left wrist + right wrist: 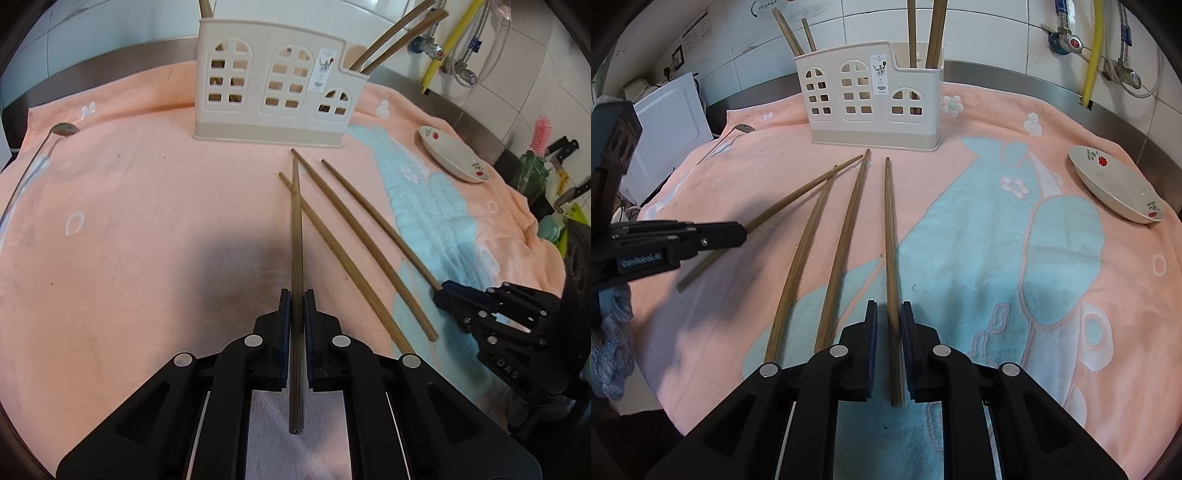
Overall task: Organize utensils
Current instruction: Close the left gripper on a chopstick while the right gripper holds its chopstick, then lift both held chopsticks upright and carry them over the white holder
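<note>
**Left claw** (296, 295): pressed together on the first chopstick (296, 229), pads on both of its sides. In my left wrist view its long axis runs straight ahead along the fingers. The thin tip points at the base of the utensil holder (275, 81), and the thick end sticks back past the pads toward the camera. From the right wrist view the same stick slants up and right out of the claw. I cannot tell whether its tip touches the towel (960, 240) or sits just above it.

**Right claw** (889, 306): slightly spread. The second chopstick (889, 229) lies on the towel between the pads, with a narrow gap on its left side, so it is not pinched. Its axis runs along the fingers, thin tip toward the holder, and its thick end lies back between the finger bases.

**Loose items:** two more chopsticks (803, 251) (846, 236) lie on the towel between the claws. They fan slightly, with tips toward the holder. The finger linkage hides their thick ends in the right wrist view.

**Holder:** it stands upright at the far side of the towel. Several chopsticks stand inside it, and the frame edge cuts off their tops.

**Hard to read:**
- A spoon (62, 129) lies at the far left of the towel. Its handle fades into the distorted rim.
- A small dish (1115, 188) sits at the right edge.
</note>
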Demonstrator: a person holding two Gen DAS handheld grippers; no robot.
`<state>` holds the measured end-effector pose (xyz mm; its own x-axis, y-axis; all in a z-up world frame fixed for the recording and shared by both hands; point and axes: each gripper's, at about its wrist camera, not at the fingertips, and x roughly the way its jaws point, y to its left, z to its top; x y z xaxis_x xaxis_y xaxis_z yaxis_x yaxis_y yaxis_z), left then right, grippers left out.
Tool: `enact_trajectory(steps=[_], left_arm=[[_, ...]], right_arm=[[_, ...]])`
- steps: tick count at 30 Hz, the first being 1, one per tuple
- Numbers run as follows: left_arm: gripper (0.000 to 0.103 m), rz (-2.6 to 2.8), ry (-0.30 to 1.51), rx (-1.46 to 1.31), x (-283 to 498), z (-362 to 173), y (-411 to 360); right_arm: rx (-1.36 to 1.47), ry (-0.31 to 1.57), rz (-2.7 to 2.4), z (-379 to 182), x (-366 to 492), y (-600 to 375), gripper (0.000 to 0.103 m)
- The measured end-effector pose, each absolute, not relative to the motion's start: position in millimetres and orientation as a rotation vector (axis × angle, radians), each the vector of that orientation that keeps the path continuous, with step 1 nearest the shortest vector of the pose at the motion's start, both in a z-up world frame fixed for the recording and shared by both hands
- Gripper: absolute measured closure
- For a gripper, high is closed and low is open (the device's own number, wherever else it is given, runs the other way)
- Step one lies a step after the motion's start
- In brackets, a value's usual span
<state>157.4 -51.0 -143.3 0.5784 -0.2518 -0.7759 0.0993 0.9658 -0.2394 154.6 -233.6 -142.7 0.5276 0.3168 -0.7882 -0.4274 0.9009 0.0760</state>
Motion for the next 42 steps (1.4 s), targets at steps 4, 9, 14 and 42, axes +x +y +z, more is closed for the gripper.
enact_trajectory(steps=[4, 9, 14, 42], left_arm=[[0.097, -0.215, 0.91, -0.172, 151.9, -133.9, -48.4], [0.097, -0.225, 0.866, -0.171, 146.2, -117.3, -43.6], [0.097, -0.226, 0.83, -0.171, 141.3, -103.0, -37.7], [0.097, -0.251, 0.704, -0.11, 158.4, -34.1, -20.3]], right_arm=[[-0.124, 0.909, 0.444, -143.9, 153.1, -235.2, 0.09], [-0.15, 0.898, 0.43, -143.8, 150.9, -232.3, 0.096], [-0.136, 0.88, 0.431, -136.0, 149.0, -234.8, 0.096], [-0.117, 0.649, 0.48, 19.3, 177.3, -218.0, 0.096]])
